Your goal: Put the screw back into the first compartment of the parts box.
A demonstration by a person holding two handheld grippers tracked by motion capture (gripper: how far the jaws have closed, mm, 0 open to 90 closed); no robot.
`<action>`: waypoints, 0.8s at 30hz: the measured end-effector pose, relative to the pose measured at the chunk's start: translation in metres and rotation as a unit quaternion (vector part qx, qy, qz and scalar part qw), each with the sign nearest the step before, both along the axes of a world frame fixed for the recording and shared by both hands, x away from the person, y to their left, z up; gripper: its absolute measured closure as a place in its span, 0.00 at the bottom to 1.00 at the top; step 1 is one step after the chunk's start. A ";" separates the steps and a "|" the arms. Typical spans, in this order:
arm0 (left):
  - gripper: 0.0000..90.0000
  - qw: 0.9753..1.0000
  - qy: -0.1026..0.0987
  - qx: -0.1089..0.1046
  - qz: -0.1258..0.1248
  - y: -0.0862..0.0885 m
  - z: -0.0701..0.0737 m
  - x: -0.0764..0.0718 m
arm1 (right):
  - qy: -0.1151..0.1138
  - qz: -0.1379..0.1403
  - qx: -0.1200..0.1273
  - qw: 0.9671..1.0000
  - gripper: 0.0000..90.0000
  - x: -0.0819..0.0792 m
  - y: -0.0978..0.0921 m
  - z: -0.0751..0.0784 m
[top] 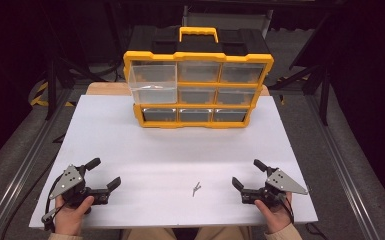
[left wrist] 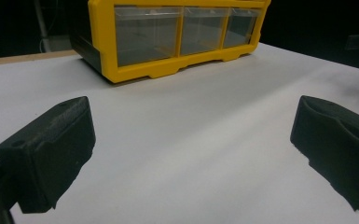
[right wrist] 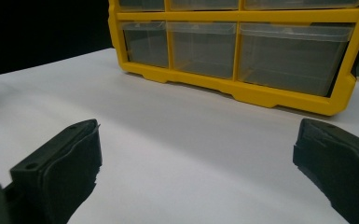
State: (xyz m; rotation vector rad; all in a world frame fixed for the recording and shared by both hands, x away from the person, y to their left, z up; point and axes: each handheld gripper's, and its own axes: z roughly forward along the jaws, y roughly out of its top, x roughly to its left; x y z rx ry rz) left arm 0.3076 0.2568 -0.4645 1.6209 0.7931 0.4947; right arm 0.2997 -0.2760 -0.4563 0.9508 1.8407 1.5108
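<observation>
A yellow-framed organiser case [top: 198, 85] with a black body and a yellow carry handle [top: 198, 33] on top stands upright at the far middle of the white tabletop [top: 170, 150]. Its front holds a three-by-three grid of clear plastic drawers. The top-left drawer [top: 152, 82] is pulled out toward the near side and projects from the frame; the other eight sit flush. In the left gripper view and the right gripper view the bottom-row drawers appear clear, with no contents I can make out.

A small thin grey metal item [top: 196, 188] lies on the tabletop near the front edge, between the two grippers and nearer the right one; its type cannot be determined.

The left gripper [top: 105, 175] rests at the near left of the tabletop, held by the left hand [top: 70, 217], jaws spread wide with nothing between them. The right gripper [top: 246, 174] rests at the near right, held by the right hand [top: 276, 215], jaws likewise wide apart and unloaded. Both are well apart from the case.
</observation>
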 end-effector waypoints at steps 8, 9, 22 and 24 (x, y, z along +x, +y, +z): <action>0.00 1.000 0.004 0.002 0.001 -0.009 0.004 0.004 | -0.003 0.005 0.000 1.000 0.02 -0.001 0.000 0.002; 0.00 1.000 0.004 0.005 -0.001 -0.011 0.005 0.005 | -0.003 0.005 0.000 1.000 0.02 -0.001 0.000 0.002; 0.01 0.999 0.019 0.013 -0.032 -0.048 0.017 0.018 | 0.001 0.009 0.002 1.000 0.02 0.000 0.001 0.001; 0.01 0.999 0.019 0.014 -0.039 -0.053 0.018 0.020 | 0.002 0.009 0.003 1.000 0.02 0.000 0.001 0.001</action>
